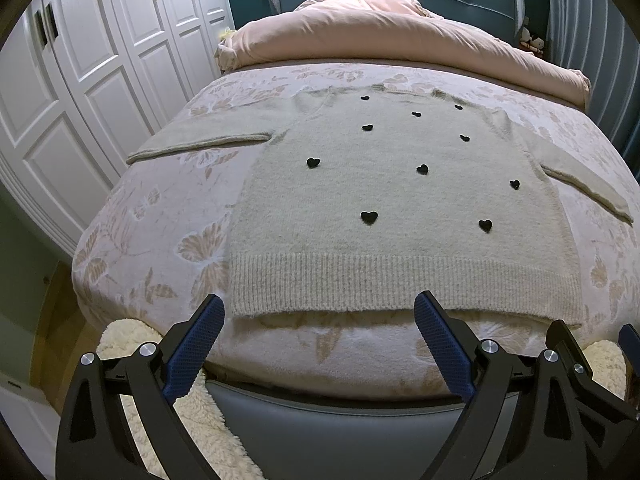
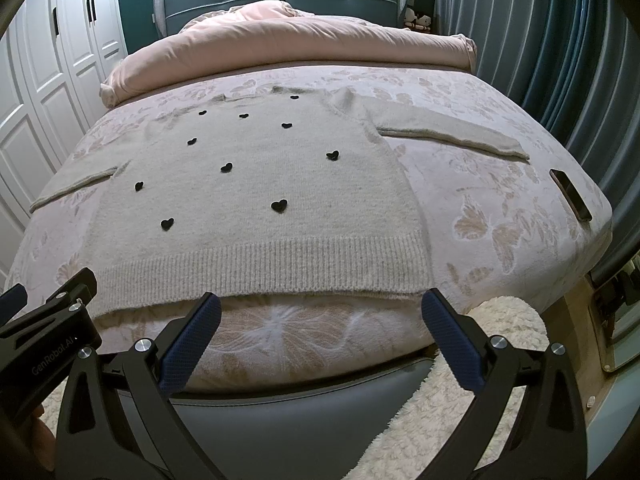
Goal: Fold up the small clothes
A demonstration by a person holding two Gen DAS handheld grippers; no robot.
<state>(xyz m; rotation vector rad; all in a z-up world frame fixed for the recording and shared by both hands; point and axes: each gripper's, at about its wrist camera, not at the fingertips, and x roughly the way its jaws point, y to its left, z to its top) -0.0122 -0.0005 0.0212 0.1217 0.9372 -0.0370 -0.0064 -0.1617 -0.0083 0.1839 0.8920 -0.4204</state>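
A cream knit sweater (image 1: 376, 200) with small black hearts lies flat on the bed, both sleeves spread out, ribbed hem nearest me. It also shows in the right wrist view (image 2: 256, 200). My left gripper (image 1: 320, 312) is open and empty, hovering just in front of the hem's left half. My right gripper (image 2: 320, 308) is open and empty, just in front of the hem's right half. The right gripper's edge (image 1: 580, 356) shows in the left wrist view, and the left gripper's body (image 2: 48, 320) in the right wrist view.
The bed (image 1: 160, 216) has a floral cover and a rolled pink duvet (image 1: 400, 36) at the far end. A phone (image 2: 570, 194) lies near the bed's right edge. White wardrobes (image 1: 80, 60) stand left, curtains (image 2: 560, 40) right. A fluffy rug (image 2: 460, 400) lies below.
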